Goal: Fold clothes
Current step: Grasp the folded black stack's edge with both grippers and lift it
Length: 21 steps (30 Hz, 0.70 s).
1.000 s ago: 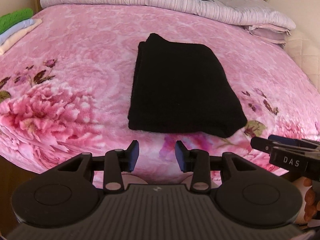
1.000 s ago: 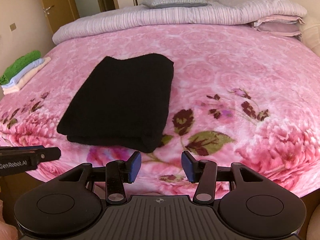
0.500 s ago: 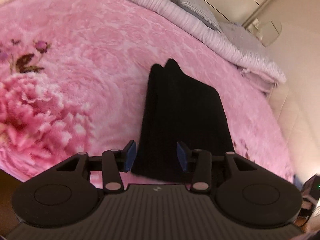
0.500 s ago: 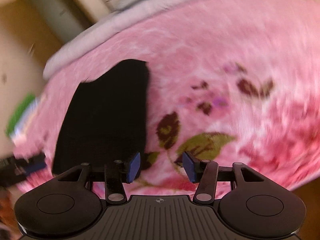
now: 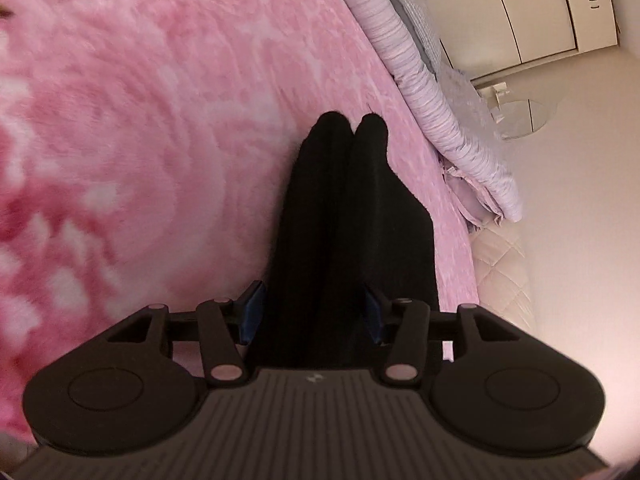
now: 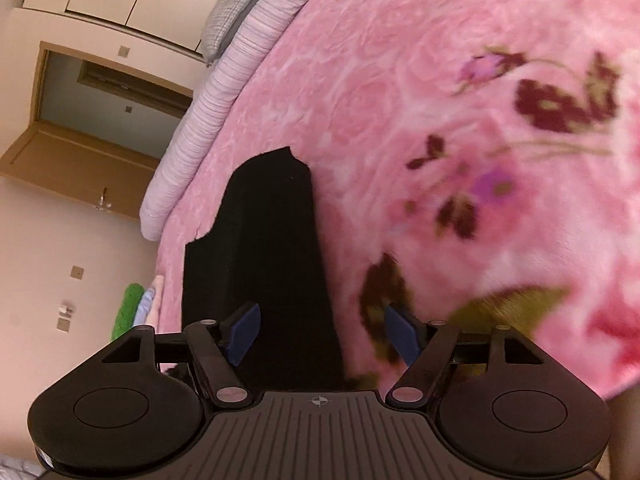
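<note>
Left hand-held gripper [image 5: 311, 314] and right hand-held gripper [image 6: 322, 334] straddle the black garment [image 5: 344, 232] at lower centre, jaws opening, unclamped; next, pinch its edges.

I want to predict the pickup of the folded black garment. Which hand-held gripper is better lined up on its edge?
Probably the left hand-held gripper: the folded black garment fills the gap between its opening jaws. The right hand-held gripper, also opening, spans garment edge and pink blanket.
</note>
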{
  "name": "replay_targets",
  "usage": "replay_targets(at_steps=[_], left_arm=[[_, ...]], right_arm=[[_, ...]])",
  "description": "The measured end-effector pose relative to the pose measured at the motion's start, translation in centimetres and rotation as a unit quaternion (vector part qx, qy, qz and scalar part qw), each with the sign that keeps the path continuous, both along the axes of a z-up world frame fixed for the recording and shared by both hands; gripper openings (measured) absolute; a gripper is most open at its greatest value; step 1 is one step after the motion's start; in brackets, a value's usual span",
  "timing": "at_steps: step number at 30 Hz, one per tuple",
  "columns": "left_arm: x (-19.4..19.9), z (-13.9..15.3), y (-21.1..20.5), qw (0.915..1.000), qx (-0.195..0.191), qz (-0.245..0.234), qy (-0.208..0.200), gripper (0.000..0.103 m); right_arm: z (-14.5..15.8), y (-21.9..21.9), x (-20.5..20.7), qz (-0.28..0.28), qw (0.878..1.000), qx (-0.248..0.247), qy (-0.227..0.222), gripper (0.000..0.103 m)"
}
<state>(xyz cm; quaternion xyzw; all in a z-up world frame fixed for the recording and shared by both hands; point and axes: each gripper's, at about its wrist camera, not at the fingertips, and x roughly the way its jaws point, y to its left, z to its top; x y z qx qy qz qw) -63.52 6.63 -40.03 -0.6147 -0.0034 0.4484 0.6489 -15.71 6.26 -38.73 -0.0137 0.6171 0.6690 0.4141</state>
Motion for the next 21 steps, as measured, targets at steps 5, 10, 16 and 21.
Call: replay_targets(at_steps=[5,10,16,21], left_arm=[[0.8,-0.5,1.7,0.9999,0.004,-0.011,-0.006,0.049],[1.8,-0.8,3.2,0.9994,0.011,-0.032,-0.011,0.048],[1.9,-1.8,4.1,0.9981,0.015,-0.048,-0.036,0.037],[2.1,-0.5,4.6,0.9985,-0.014,-0.044,-0.030,0.032]], right_arm=[[-0.3,2.1,-1.1,0.019,1.000,0.007,0.008,0.081],[-0.8,4.4,-3.2,0.082,0.997,0.006,0.009,0.081],[-1.8,6.3,-5.0,0.141,0.990,0.006,-0.004,0.052],[-0.5,6.7,-5.1,0.147,0.989,-0.030,-0.013,0.046]])
